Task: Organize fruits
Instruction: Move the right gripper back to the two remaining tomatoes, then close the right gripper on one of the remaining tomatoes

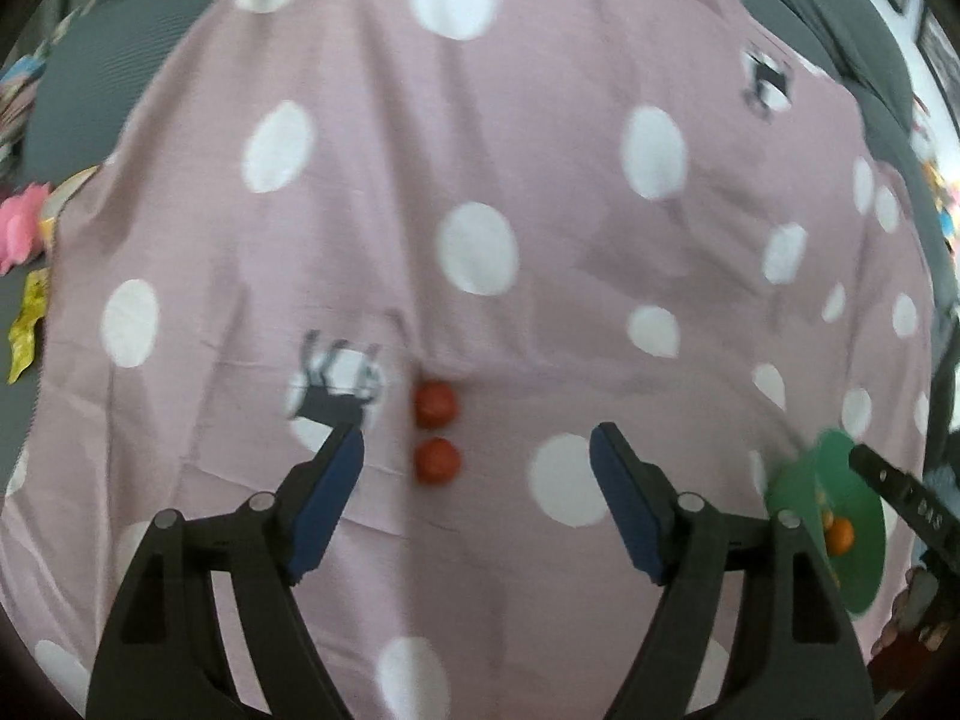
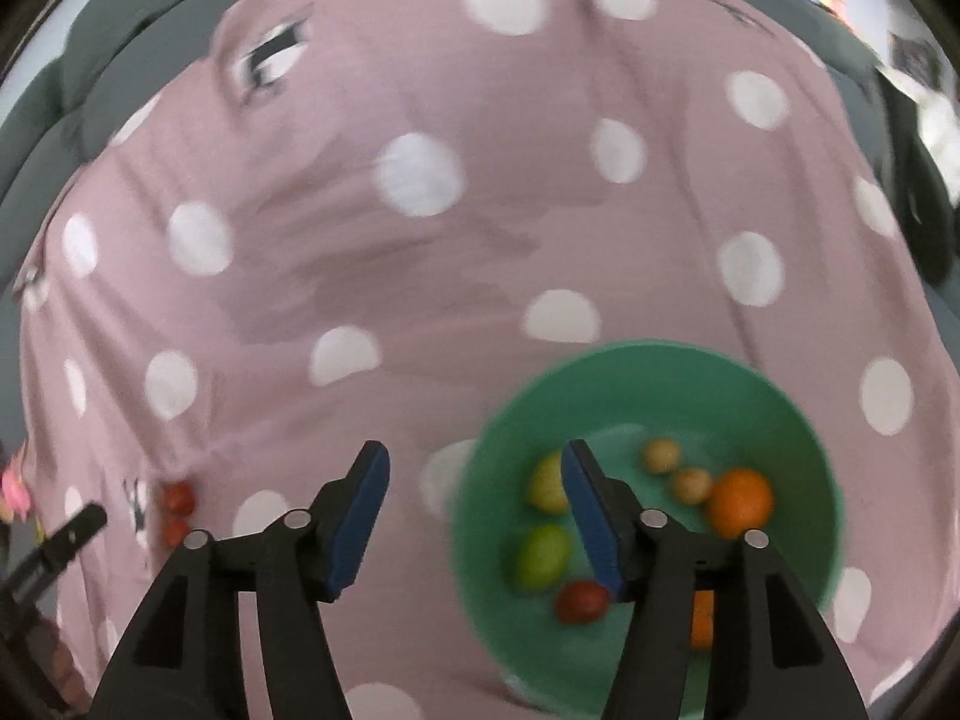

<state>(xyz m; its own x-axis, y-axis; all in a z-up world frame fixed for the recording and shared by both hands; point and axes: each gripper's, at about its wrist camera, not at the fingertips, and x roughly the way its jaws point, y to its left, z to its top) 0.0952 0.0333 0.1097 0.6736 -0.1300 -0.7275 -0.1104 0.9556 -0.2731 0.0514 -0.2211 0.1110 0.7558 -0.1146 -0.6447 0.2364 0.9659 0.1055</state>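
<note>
Two small red fruits [image 1: 437, 405] [image 1: 437, 461] lie one behind the other on the pink polka-dot cloth [image 1: 540, 150], just ahead of my open, empty left gripper [image 1: 477, 450]. They also show at the far left of the right wrist view [image 2: 179, 498]. A green bowl [image 2: 798, 420] holds an orange [image 2: 739, 503], two green fruits [image 2: 543, 549], a red fruit [image 2: 581, 601] and small tan ones [image 2: 661, 456]. My right gripper [image 2: 474, 468] is open and empty above the bowl's left rim. The bowl shows at the right edge of the left wrist view [image 1: 858, 564].
Grey bedding [image 1: 72, 120] surrounds the cloth. A pink toy [image 1: 21, 228] and a yellow wrapper [image 1: 27, 324] lie off its left edge. The other gripper's dark tip shows in each view [image 1: 900, 492] [image 2: 66, 540].
</note>
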